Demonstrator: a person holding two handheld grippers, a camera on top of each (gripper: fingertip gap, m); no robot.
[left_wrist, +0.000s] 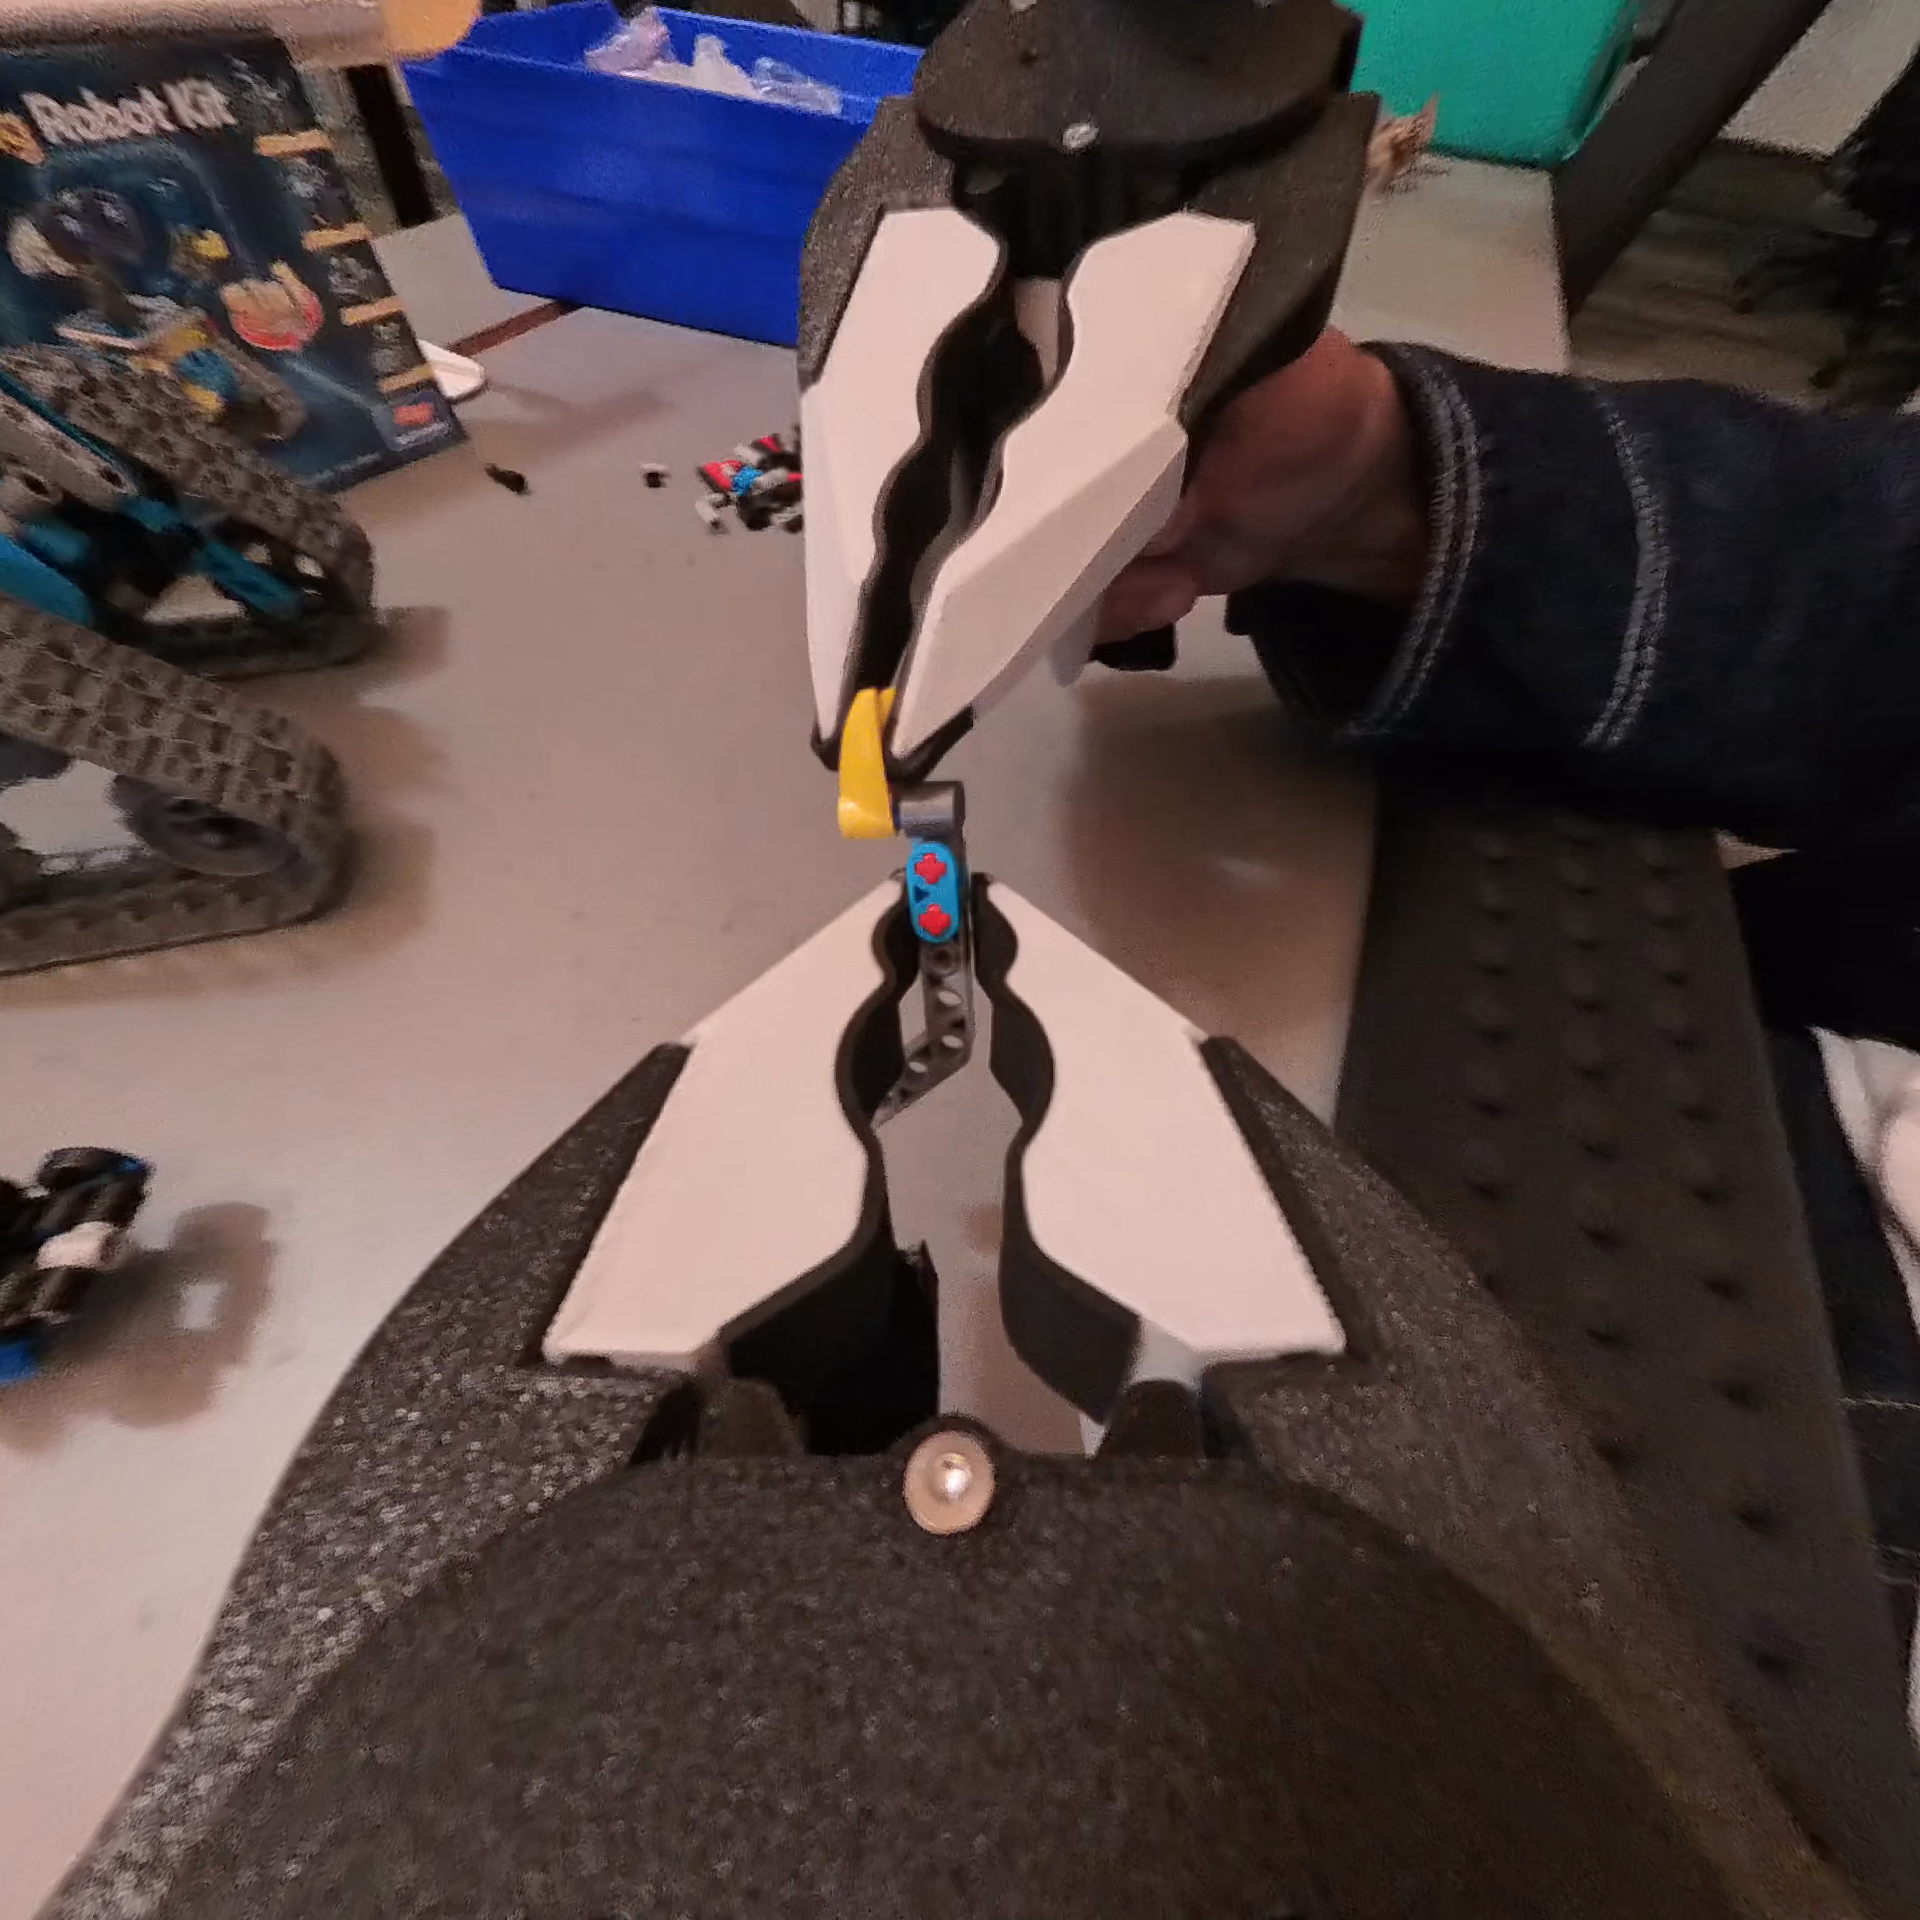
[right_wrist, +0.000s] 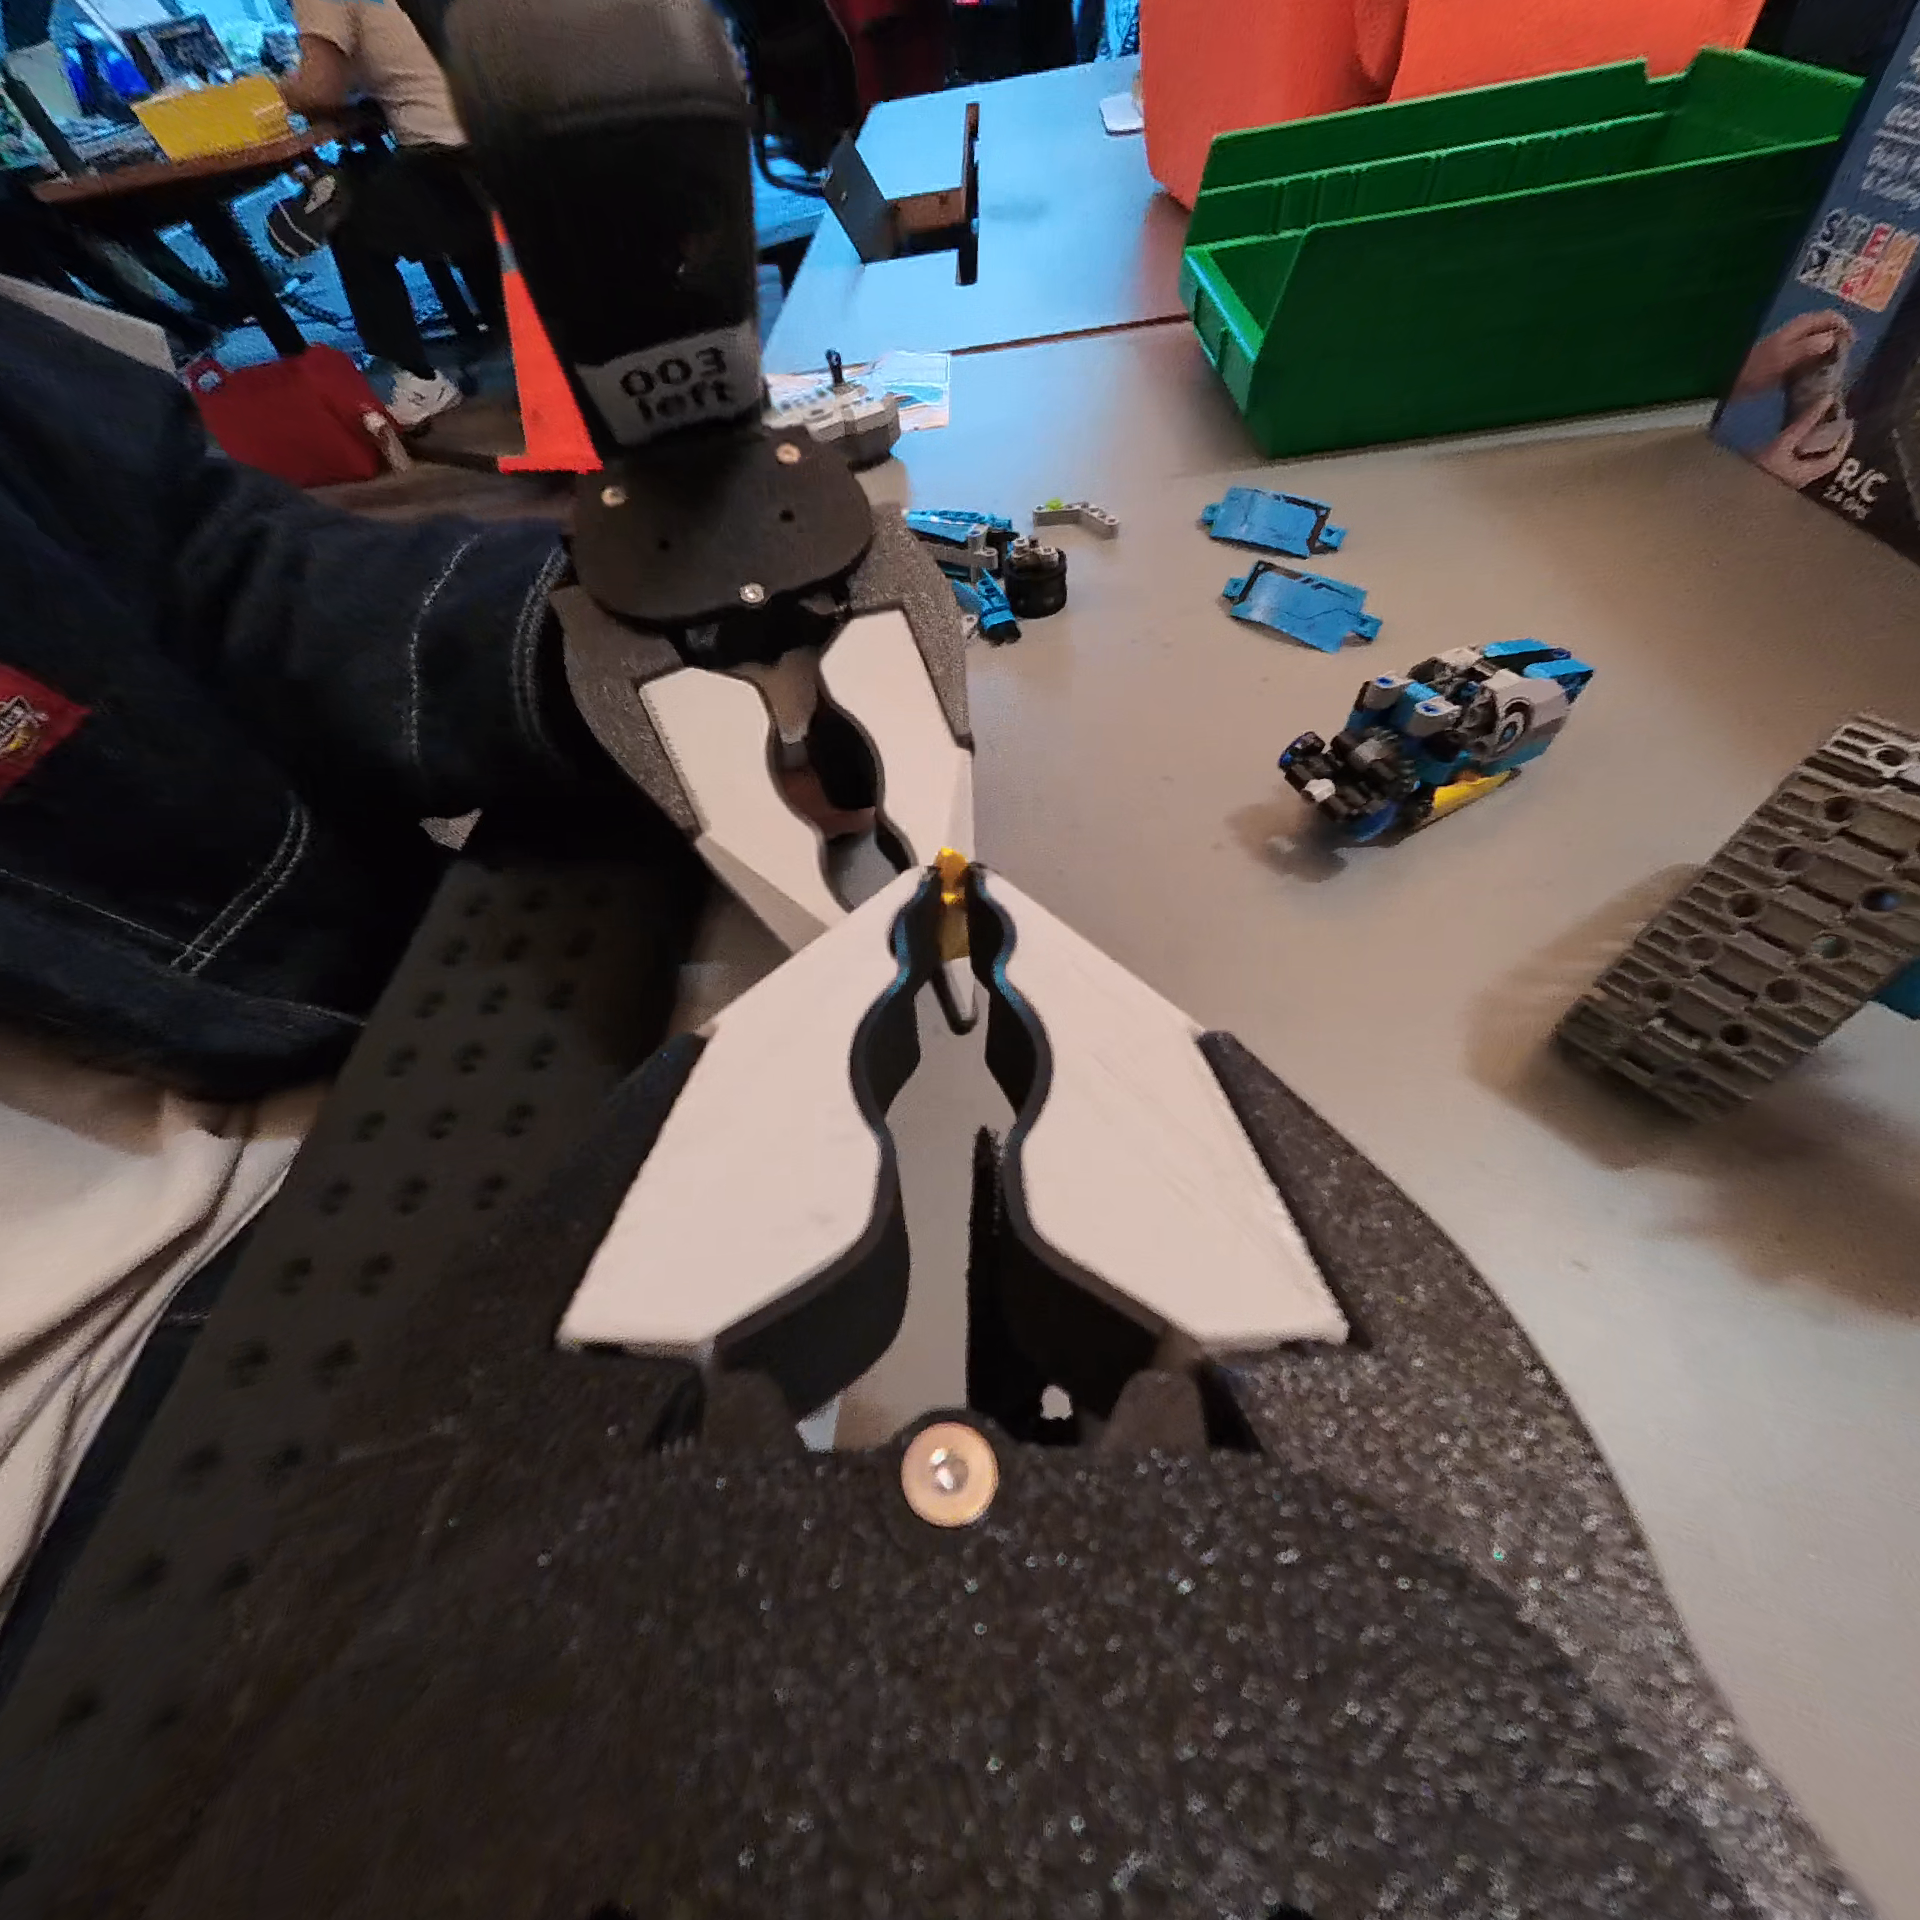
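Note:
In the left wrist view my left gripper is shut on a grey perforated beam that carries a blue piece with red pins and a grey connector at its far end. My right gripper comes down from above, shut on a small yellow piece that touches the grey connector. In the right wrist view my right gripper pinches the yellow piece at its tips. My left gripper meets it from the upper left. Both are above the grey table.
A tracked toy vehicle, a kit box, a blue bin and loose pieces lie to the left and behind. A green bin, blue panels, a blue-black assembly and a grey track lie right. A black perforated mat lies at the table's near edge. My right fingertips sit around 4 centimeters from my left ones. My right gripper's tips are some 15 centimeters from the tracked toy vehicle. Look for it in the right wrist view too.

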